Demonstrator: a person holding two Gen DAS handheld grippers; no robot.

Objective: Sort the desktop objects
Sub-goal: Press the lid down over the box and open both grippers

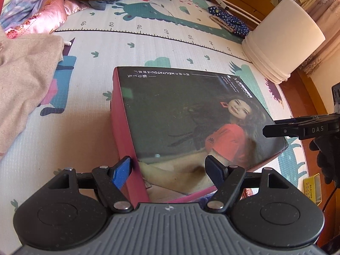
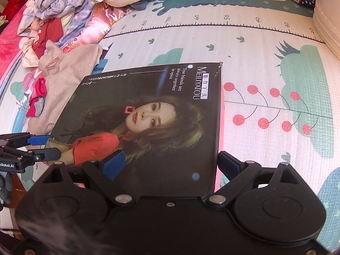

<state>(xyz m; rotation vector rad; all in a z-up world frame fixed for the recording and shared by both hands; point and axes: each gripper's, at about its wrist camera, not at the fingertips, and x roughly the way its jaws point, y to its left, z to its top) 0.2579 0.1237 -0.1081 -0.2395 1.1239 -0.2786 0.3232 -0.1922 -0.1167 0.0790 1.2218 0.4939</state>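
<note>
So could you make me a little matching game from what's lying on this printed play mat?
Things:
1. flat dark box printed with a woman's portrait
2. beige woollen garment
3. stack of white plastic buckets
4. navy polka-dot fabric

Places:
A. far right edge of the mat
B. middle, between both grippers
C. left of the box
D. far end, beside the buckets

Pairs: 1-B, 2-C, 3-A, 4-D

Box [image 1: 180, 114] hogs the near middle of the mat [image 1: 148, 48]. Far side's open, but sweater [image 1: 25, 80] crowds the left edge and the white tub [image 1: 284, 40] blocks the right.
</note>
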